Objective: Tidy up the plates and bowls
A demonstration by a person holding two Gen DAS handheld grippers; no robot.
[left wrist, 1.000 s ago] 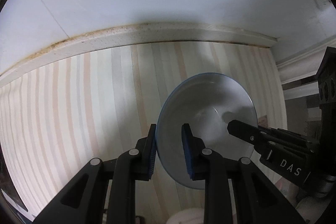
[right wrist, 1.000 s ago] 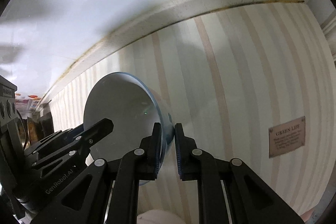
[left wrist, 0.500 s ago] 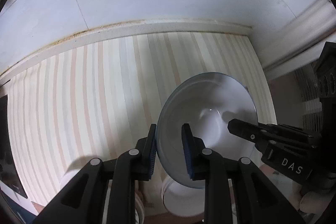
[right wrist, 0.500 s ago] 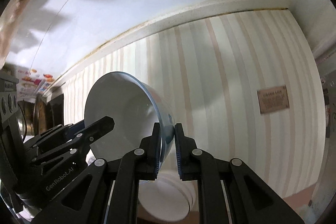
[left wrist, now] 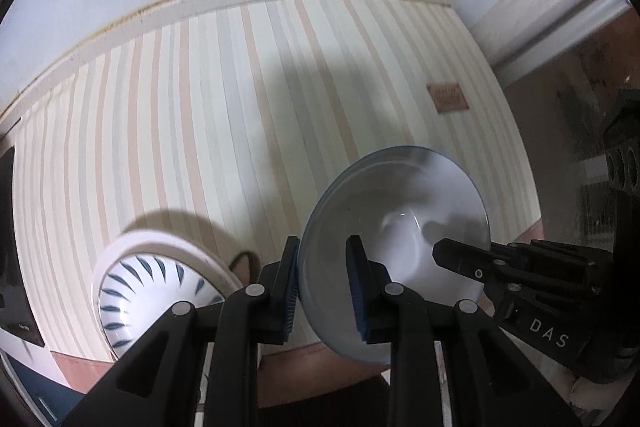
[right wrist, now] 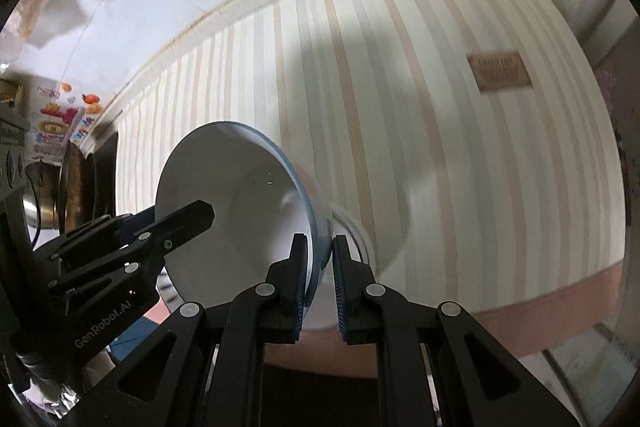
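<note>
A white bowl with a blue outside [left wrist: 400,211] is held in the air between both grippers, tilted on its side. My left gripper [left wrist: 322,291] is shut on the bowl's left rim. My right gripper [right wrist: 320,283] is shut on the opposite rim of the same bowl [right wrist: 240,199]. Each gripper's fingers show in the other's view, reaching into the bowl. A second bowl, white with blue leaf marks [left wrist: 156,283], sits on the striped mat [left wrist: 224,115] below and left of the held bowl. In the right wrist view a white dish [right wrist: 356,231] peeks out behind the held bowl.
The striped mat [right wrist: 440,131] carries a small brown label [left wrist: 447,98] and runs up to a white wall. A reddish counter edge [right wrist: 540,299] lies at the front. A metal pot and a colourful package [right wrist: 56,123] stand at the far left.
Both grippers, still holding the bowl, have drawn back and tipped down over the mat. The patterned bowl and the counter's front edge have come into view.
</note>
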